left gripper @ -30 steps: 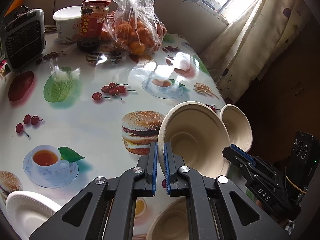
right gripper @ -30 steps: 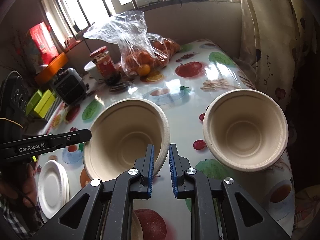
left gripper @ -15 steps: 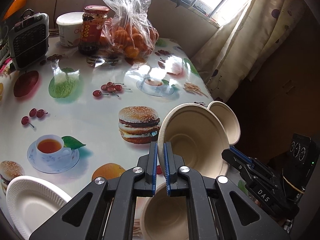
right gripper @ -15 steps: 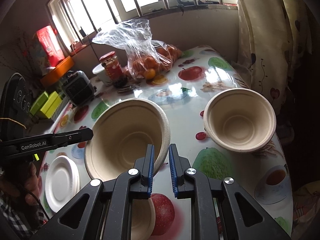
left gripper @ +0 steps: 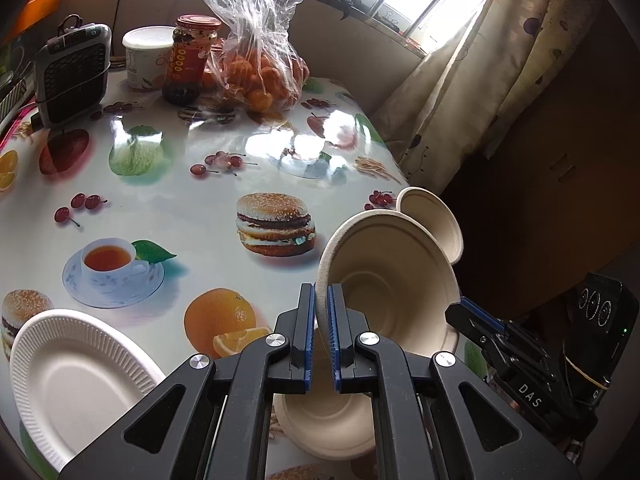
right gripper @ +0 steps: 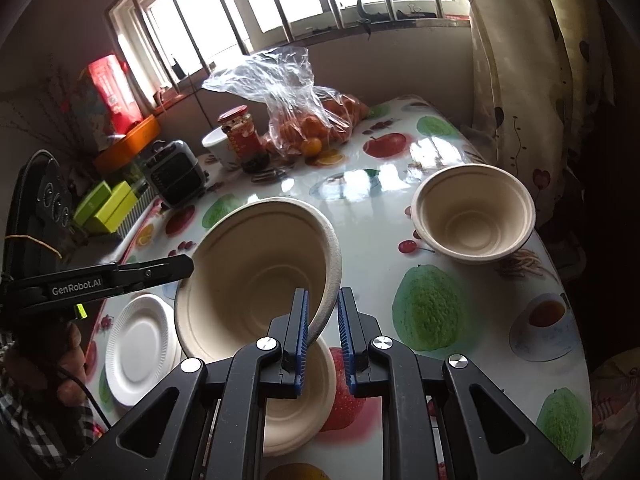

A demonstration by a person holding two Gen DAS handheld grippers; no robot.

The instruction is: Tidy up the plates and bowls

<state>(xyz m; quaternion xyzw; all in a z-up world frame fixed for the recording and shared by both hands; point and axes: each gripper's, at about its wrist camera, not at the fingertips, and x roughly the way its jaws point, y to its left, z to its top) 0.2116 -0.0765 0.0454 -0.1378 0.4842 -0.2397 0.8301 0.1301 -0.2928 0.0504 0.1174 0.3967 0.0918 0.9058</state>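
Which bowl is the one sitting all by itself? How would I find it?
Start at the table with the fruit pictures and go to its edge beside the curtain. The lone bowl sits there, upright and empty, by a printed cherry. The other bowls are nearer: one held tilted in both tongs, one under it.

A lived-in home dining corner. The table (right gripper: 404, 196) wears a glossy oilcloth printed with fruit and burgers; behind it stands a barred window (right gripper: 280, 4), right of it a patterned curtain (right gripper: 532, 80). On its far end sit a bag of oranges (left gripper: 256, 64), a sauce jar (left gripper: 190, 60) and a small heater (left gripper: 72, 76).
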